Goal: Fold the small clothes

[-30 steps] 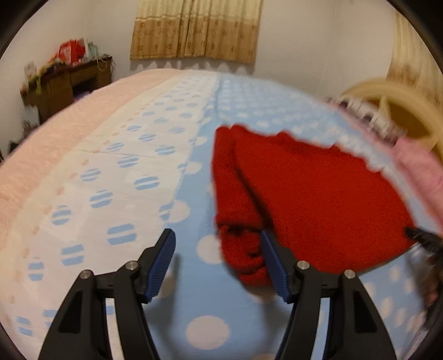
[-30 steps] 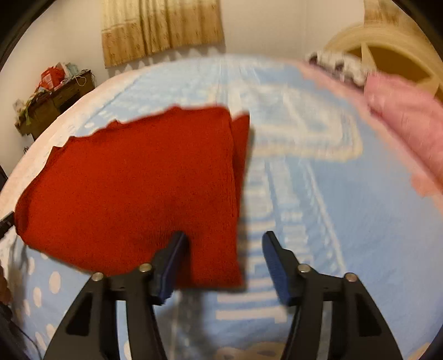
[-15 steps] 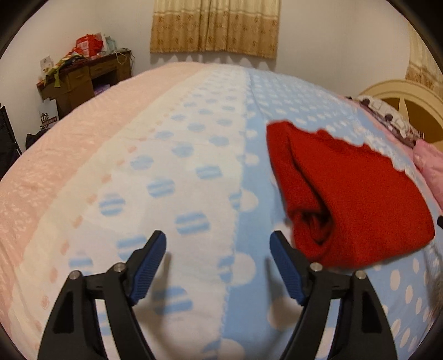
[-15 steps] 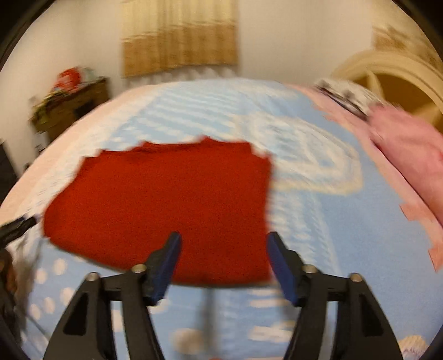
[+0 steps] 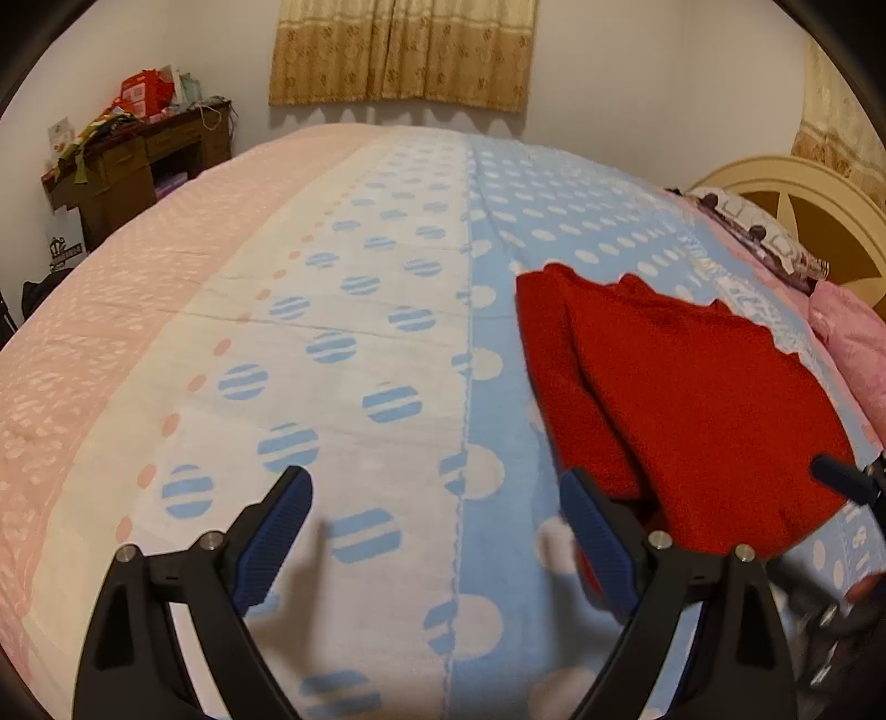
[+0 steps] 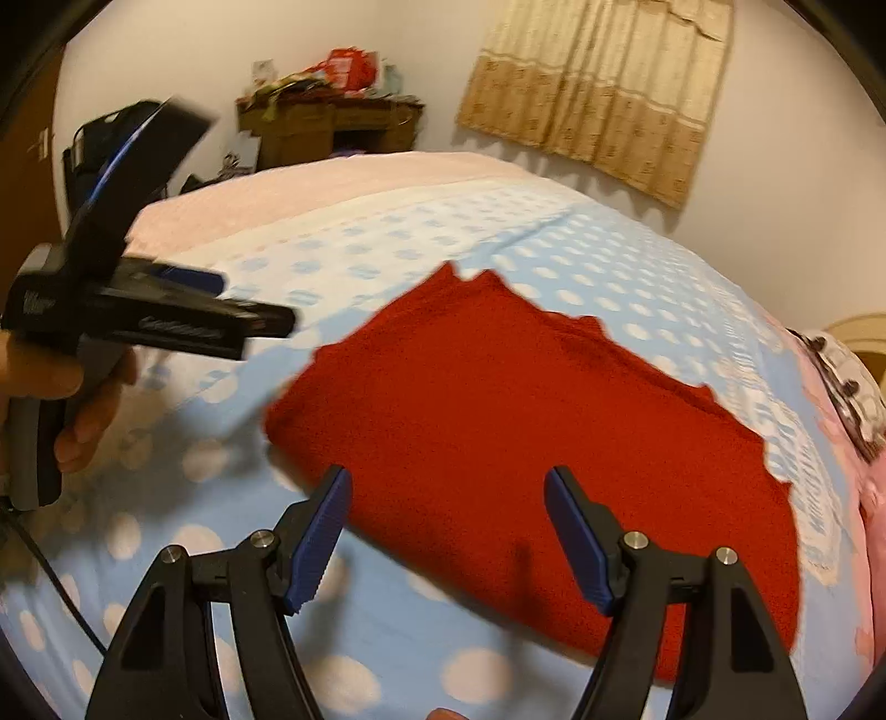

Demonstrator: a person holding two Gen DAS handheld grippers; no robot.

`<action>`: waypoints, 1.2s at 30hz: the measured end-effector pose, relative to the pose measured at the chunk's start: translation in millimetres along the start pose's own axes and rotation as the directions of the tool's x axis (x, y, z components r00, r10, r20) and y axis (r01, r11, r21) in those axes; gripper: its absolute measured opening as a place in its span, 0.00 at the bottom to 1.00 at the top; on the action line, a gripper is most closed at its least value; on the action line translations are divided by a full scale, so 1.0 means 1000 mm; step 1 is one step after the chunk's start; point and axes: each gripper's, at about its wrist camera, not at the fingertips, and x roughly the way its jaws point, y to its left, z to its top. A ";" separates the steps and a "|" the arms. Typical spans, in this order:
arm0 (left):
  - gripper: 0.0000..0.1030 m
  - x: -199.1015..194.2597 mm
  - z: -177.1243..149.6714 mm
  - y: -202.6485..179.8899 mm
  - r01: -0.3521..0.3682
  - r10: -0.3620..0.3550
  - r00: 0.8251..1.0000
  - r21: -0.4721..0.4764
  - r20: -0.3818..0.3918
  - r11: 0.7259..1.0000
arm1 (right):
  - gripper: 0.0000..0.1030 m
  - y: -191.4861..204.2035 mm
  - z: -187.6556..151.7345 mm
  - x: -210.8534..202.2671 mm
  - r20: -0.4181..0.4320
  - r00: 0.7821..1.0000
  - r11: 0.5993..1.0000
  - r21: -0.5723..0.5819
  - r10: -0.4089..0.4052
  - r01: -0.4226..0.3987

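A red knitted garment (image 5: 698,410) lies folded on the spotted blue bedspread (image 5: 498,277), its folded edge towards my left gripper. My left gripper (image 5: 434,482) hovers to the garment's left; its jaws are opening and hold nothing. In the right wrist view the red garment (image 6: 531,421) fills the middle. My right gripper (image 6: 448,479) hangs open over its near edge, its pads not pressing the cloth. A hand (image 6: 66,399) holds the left gripper (image 6: 249,302) at the far left of that view. One finger (image 5: 836,476) of the right gripper shows at the left view's right edge.
The bedspread turns white, then pink (image 5: 111,310) towards the left. A pink pillow (image 5: 853,338) and a cream headboard (image 5: 786,194) are at the right. A cluttered wooden desk (image 5: 138,160) stands by the far wall under a curtain (image 5: 398,50).
Both grippers have opened wider and drawn off the red garment. The left one moved left, away from the folded edge. The right one swung sideways and rolled, so the garment now lies across its view.
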 end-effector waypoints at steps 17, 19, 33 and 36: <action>0.91 0.022 0.031 -0.020 0.018 -0.017 1.000 0.063 -0.015 0.998 | 0.70 0.054 -0.005 0.039 0.040 0.986 0.973 -0.157 -0.163 0.167; 0.91 0.026 0.034 -0.024 0.022 -0.020 1.000 0.068 -0.024 0.997 | 0.70 0.055 -0.008 0.039 0.053 0.983 0.970 -0.159 -0.177 0.184; 0.91 0.064 0.053 -0.029 0.180 -0.184 0.978 -0.050 -0.096 0.982 | 0.49 0.055 -0.012 0.042 0.079 0.980 0.970 -0.143 -0.185 0.195; 0.91 0.067 0.060 -0.031 0.205 -0.211 0.973 -0.074 -0.090 0.976 | 0.49 0.053 -0.011 0.042 0.081 0.979 0.970 -0.145 -0.187 0.197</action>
